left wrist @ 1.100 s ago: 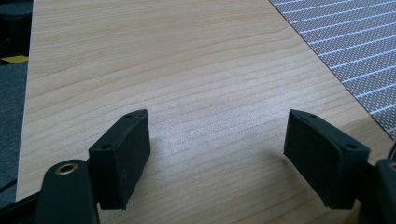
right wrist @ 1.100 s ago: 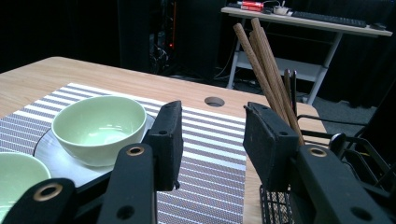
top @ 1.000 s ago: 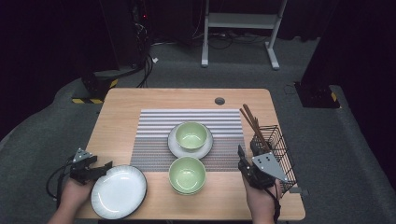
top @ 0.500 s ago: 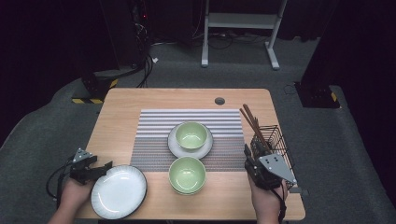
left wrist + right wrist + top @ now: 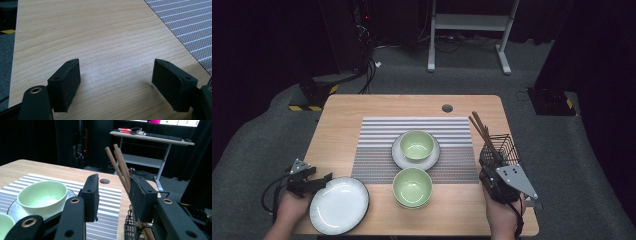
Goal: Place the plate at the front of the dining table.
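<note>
My right gripper (image 5: 488, 163) is at the table's right front, up against the black wire basket (image 5: 501, 148) that holds several brown chopsticks (image 5: 481, 129). In the right gripper view its jaws stand open (image 5: 113, 192). The chopsticks (image 5: 119, 163) rise just beyond the gap, close to the right-hand jaw, and the pads do not press on them. My left gripper (image 5: 319, 175) rests at the front left beside the white plate (image 5: 339, 205). Its jaws (image 5: 116, 75) are wide open over bare wood with nothing between them.
A green bowl (image 5: 416, 144) sits on a grey saucer (image 5: 402, 159) on the striped placemat (image 5: 377, 135). A second green bowl (image 5: 412, 187) stands at the mat's front edge. The table (image 5: 357, 107) has a cable hole (image 5: 447, 108) at the back.
My right gripper has shifted a little to the right, closer to the wire basket. The left gripper, plate and bowls have stayed where they were.
</note>
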A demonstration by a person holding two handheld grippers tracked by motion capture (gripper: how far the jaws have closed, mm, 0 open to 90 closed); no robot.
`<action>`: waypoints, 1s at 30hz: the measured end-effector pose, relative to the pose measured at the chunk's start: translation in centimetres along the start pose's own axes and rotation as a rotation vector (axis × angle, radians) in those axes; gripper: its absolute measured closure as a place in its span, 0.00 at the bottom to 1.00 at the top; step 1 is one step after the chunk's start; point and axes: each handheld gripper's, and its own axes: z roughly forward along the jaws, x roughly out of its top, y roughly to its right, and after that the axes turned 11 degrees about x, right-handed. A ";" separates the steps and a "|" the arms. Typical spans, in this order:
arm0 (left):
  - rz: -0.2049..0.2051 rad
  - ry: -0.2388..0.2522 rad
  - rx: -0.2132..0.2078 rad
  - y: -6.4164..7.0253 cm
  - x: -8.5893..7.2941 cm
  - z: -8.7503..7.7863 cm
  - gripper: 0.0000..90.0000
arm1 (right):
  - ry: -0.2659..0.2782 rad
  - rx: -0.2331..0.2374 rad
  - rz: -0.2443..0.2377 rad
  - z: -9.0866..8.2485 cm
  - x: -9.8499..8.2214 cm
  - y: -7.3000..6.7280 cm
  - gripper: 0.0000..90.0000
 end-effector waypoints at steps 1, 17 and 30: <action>0.000 0.000 0.000 0.0 0.0 0.0 0.26 | 0.001 -0.004 0.002 -0.1 0.0 0.1 0.66; -0.002 0.000 -0.001 0.0 0.0 0.0 0.26 | -0.015 -0.036 0.034 -0.1 -0.1 1.1 0.66; -0.001 0.000 0.001 0.0 0.0 0.0 0.26 | -0.076 -0.063 0.047 0.4 -0.6 1.0 0.73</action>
